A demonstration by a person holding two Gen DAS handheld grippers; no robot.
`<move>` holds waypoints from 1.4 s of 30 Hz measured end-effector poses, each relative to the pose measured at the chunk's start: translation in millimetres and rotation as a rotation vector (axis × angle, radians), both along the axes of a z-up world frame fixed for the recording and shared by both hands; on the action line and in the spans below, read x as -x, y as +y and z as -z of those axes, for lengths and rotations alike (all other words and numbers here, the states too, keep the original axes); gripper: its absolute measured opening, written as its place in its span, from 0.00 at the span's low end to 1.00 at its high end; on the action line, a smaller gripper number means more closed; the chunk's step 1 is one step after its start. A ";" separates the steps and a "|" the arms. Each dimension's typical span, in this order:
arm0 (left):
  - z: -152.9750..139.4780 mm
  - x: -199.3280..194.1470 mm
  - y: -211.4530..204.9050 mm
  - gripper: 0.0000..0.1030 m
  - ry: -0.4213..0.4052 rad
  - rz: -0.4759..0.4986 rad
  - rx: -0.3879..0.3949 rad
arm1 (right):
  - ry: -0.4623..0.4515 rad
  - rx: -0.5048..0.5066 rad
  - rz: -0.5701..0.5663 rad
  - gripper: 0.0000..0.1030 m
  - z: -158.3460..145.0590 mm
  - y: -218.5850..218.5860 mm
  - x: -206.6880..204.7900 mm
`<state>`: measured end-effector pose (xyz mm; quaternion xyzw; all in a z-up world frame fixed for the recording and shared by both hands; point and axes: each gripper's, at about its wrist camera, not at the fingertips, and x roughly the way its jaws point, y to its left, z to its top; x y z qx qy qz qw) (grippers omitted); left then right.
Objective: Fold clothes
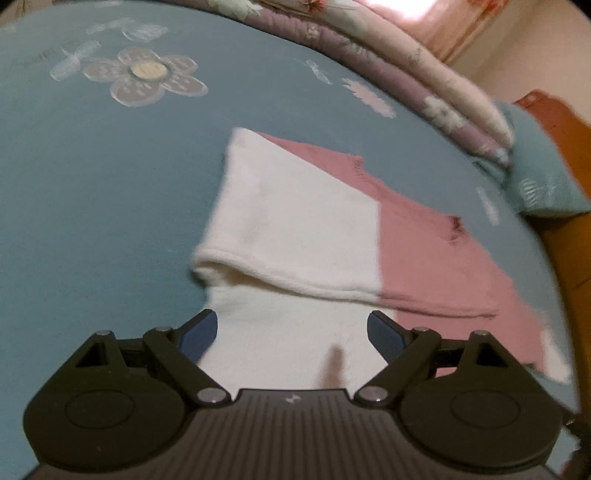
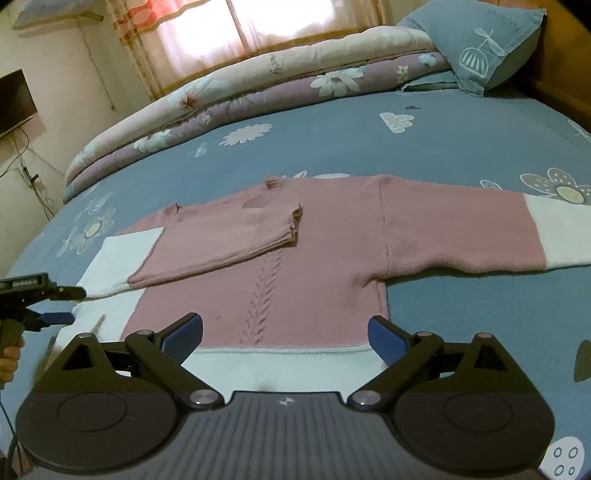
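The sweater (image 2: 295,258), pink with white cuffs and a white hem band, lies flat on the bed (image 2: 461,147), front side up with a cable pattern running down its middle. The right hand-held gripper (image 2: 284,334) hovers just over the white hem, its blue-padded fingers (image 2: 388,338) spread wide and gripping nothing. The left hand-held gripper (image 1: 291,332) also stands wide and grips nothing, with the white part of the sweater (image 1: 295,221) filling the space between its fingers (image 1: 199,332); in the right wrist view the left hand-held gripper (image 2: 55,306) shows at the left edge, right at the white end of the folded sleeve. That sleeve (image 2: 218,240) is folded across the chest, its white cuff lying at the sweater's left side. The other sleeve (image 2: 480,232) stretches straight out to the right, ending in a white cuff near the frame edge. The bed is covered by a blue sheet printed with pale flowers. Beyond the sweater a rolled floral quilt (image 2: 240,99) lies along the far side of the bed, and a blue pillow (image 2: 480,48) rests on its right end. A curtained window (image 2: 258,26) glows behind, and a dark screen (image 2: 14,99) hangs on the left wall
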<state>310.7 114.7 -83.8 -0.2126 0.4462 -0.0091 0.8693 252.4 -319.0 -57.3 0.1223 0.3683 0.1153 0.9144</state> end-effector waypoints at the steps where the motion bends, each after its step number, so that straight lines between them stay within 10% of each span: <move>1: -4.5 2.0 -1.5 0.86 0.009 -0.010 -0.033 | 0.001 -0.003 0.001 0.95 0.1 -0.1 -0.3; 6: -10.4 18.6 -13.3 0.86 -0.028 0.076 0.072 | 0.006 0.009 -0.011 0.95 2.5 5.4 -1.4; 24: 6.7 60.0 -11.5 0.86 0.031 0.020 0.048 | 0.022 0.036 -0.037 0.96 6.0 17.4 -1.6; 32: -30.8 114.9 -36.8 0.89 -0.011 0.092 0.048 | -0.040 0.047 -0.046 1.00 -5.8 20.3 7.9; 42: 16.6 165.1 -69.4 0.90 0.027 0.121 0.050 | -0.056 0.068 -0.016 1.00 -3.2 11.2 24.6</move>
